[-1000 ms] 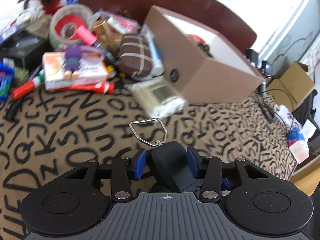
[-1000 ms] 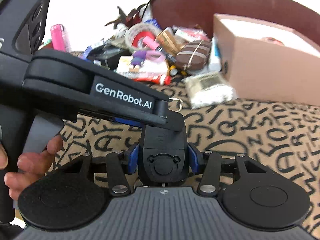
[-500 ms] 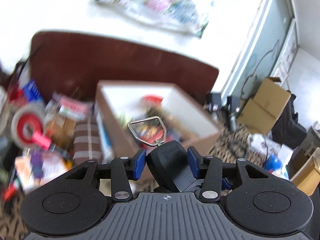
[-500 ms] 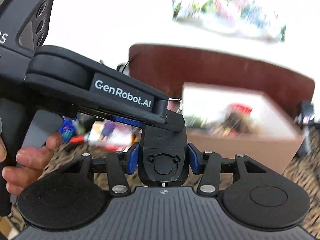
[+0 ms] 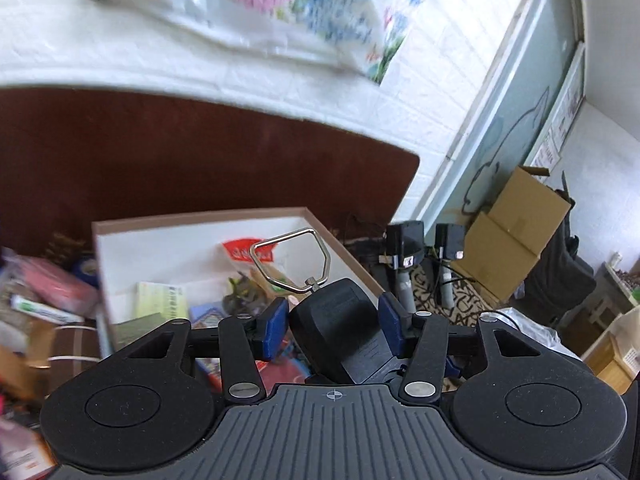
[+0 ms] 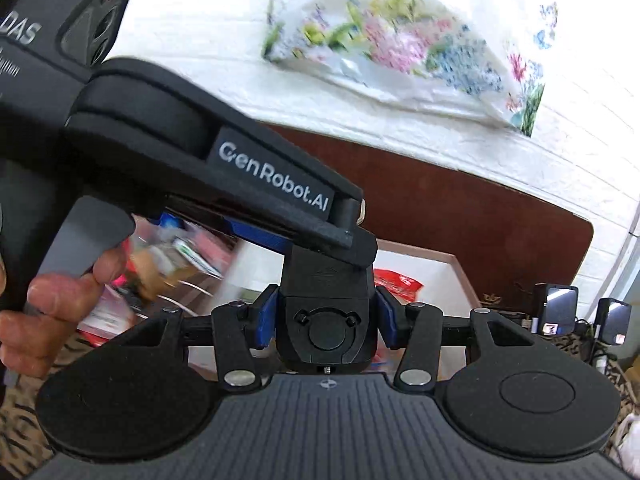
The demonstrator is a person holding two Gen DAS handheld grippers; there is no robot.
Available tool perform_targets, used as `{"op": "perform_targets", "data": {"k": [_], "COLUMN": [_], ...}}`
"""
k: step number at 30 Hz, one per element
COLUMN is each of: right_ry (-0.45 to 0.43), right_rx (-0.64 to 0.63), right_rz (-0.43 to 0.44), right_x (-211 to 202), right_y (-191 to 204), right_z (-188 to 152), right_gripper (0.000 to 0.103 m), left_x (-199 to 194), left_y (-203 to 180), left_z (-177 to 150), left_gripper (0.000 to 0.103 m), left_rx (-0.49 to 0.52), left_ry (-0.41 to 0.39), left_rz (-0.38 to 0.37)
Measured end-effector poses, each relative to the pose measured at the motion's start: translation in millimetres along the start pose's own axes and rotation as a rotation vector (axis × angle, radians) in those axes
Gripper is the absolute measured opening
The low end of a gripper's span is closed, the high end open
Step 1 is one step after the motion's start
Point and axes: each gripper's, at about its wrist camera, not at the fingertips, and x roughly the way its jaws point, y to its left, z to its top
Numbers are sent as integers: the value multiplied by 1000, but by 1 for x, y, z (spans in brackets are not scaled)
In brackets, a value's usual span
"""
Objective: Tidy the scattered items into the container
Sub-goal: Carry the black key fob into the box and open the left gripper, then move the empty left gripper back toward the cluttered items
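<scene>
Both grippers hold one black device with a metal wire loop [image 5: 290, 260]. My left gripper [image 5: 332, 328] is shut on its body [image 5: 340, 336], loop end pointing forward. My right gripper [image 6: 326, 322] is shut on the same black device [image 6: 326, 312] at its other end. The left gripper's body [image 6: 224, 172] crosses the right wrist view. The device hangs in front of and above the open cardboard box [image 5: 200, 220], which holds a red packet [image 5: 244, 252], a yellow-green card [image 5: 162, 304] and other items. The scattered pile [image 5: 44, 292] lies left of the box, blurred.
A brown headboard [image 5: 200, 160] stands behind the box. Two black chargers [image 5: 404, 240] and a cardboard carton [image 5: 512, 228] sit at the right. A floral bag [image 6: 400, 48] hangs on the white wall. A hand [image 6: 52, 312] grips the left gripper's trigger.
Both grippers have lifted the black device from the patterned cloth and carried it toward and above the box; the views have tilted upward to the wall.
</scene>
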Motion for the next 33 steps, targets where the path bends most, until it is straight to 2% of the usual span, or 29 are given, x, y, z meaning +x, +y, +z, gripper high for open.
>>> {"op": "perform_targets", "data": {"k": [9,11,12,13,14,15,16,17,18,19,22,24,26,28,29,33], "right_ry": [145,167,174,178,175,168,159,159,173,185,166,177,190,198,197,192], "right_rx": [-16,-17,-20,-26,-32,-40,-51,-67,-80,-85,-59,-45,-38,-33,-28,-20], "right_rz": [-18,-25,-29,-34,-47,-74,-112,-149,-179,-199,-183,-177,-167,-153,-148,-135], "right_x": [74,88,95,102,108,116,123,129,134,137,123,114,105,96,94,98], "right_y": [-49,-58,-63,-67,-71,-74,-76,-76,-77,-78,-78,-75,-71,-66,-64,-55], "right_z": [-12,-13,-12,-11,-10,-9,-9,-9,-9,-10,-14,-18,-22,-24,-22,-5], "right_gripper": [55,55,55,55,55,55,55,65,79,82,84,91,92,97,99,100], "left_x": [93,109,116,123,128,132,134,133,131,128,120,115,109,102,97,79], "left_y": [23,24,24,24,23,23,23,23,24,26,30,30,28,22,19,10], "left_z": [7,11,13,16,18,19,20,20,19,18,14,11,7,3,0,-7], "left_gripper": [53,69,70,78,94,103,103,103,103,103,103,103,103,103,103,103], "left_rx": [-46,-51,-53,-51,-48,-46,-43,-37,-30,-24,-21,-30,-20,7,22,62], "left_ry": [83,80,70,58,47,41,38,41,50,56,65,81,96,96,94,90], "left_rz": [-36,-40,-39,-36,-35,-29,-18,-7,-2,-5,8,24,19,26,30,41]}}
